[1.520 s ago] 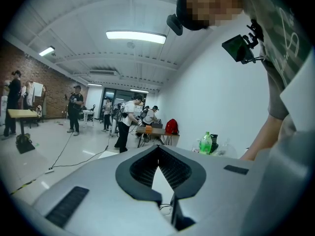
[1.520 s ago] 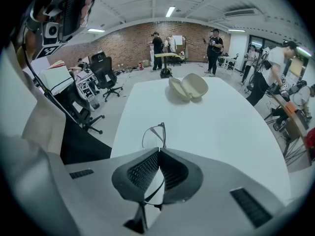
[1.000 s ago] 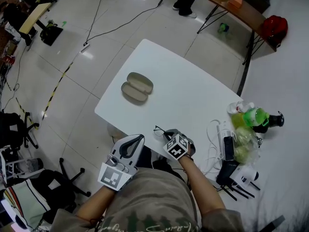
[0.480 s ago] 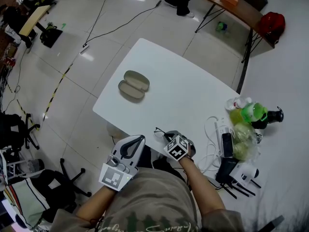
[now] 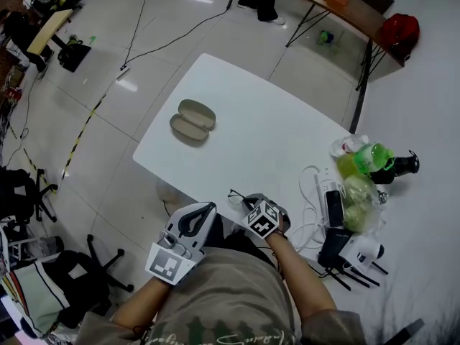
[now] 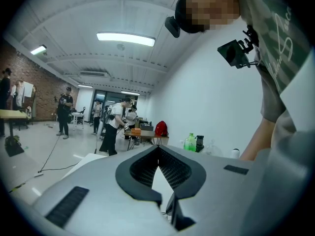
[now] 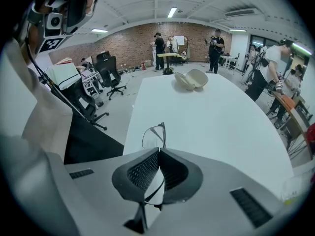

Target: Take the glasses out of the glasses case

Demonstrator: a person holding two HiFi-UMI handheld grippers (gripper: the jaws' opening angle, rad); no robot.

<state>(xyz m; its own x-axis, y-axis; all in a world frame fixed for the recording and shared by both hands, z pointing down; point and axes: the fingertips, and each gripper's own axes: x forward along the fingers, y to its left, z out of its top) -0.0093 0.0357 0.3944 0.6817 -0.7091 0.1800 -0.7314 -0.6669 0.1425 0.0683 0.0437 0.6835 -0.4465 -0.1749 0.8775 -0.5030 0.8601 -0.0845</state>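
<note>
The beige glasses case (image 5: 192, 121) lies open and empty on the far left part of the white table (image 5: 266, 142); it also shows in the right gripper view (image 7: 192, 79). The thin-framed glasses (image 5: 238, 196) are held at the table's near edge, one lens (image 7: 153, 135) sticking out past the jaws. My right gripper (image 5: 253, 203) is shut on the glasses frame. My left gripper (image 5: 195, 218) hangs below the table's near edge, jaws together with nothing between them, well away from the case.
Green bottles (image 5: 366, 160), a power strip (image 5: 321, 196) and cables crowd the table's right end. Office chairs (image 7: 110, 75) stand left of the table. A brown side table (image 5: 348, 6) and several people (image 7: 215, 45) are farther off.
The grippers have stayed where they were, the right one still holding the glasses. The head view shifted slightly, so the table and case sit a little higher and further left.
</note>
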